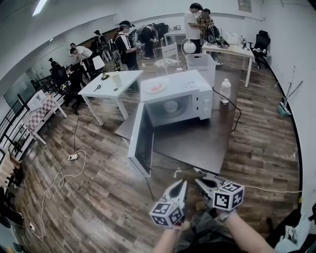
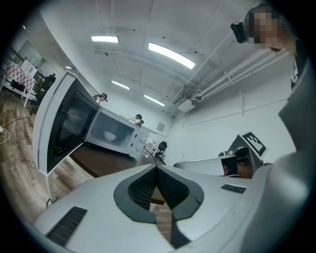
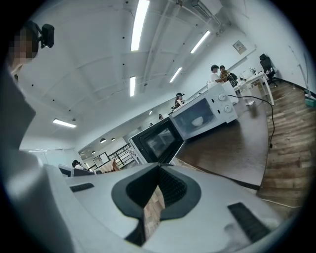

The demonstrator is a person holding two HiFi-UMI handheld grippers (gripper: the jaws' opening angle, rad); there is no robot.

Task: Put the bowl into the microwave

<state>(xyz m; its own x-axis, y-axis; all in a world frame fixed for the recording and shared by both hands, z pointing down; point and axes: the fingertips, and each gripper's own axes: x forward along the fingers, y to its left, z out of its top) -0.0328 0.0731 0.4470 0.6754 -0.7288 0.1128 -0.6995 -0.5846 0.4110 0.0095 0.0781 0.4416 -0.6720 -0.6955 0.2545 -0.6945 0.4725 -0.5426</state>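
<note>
Indoors, dark table (image 1: 197, 143), wood floor (image 1: 98, 197), open microwave (image 1: 190, 84)

Grey left gripper (image 1: 182, 184), grey right gripper (image 1: 197, 181), black ribbed fingers (image 2: 140, 187), marker cubes (image 1: 228, 196)

No word, brand or number can be read anywhere. The cubes (image 1: 168, 213) on the left gripper (image 1: 182, 184) and right gripper (image 1: 199, 181) bear only black-and-white square patterns. The wall plaque (image 1: 244, 5) is too small to read.
</note>
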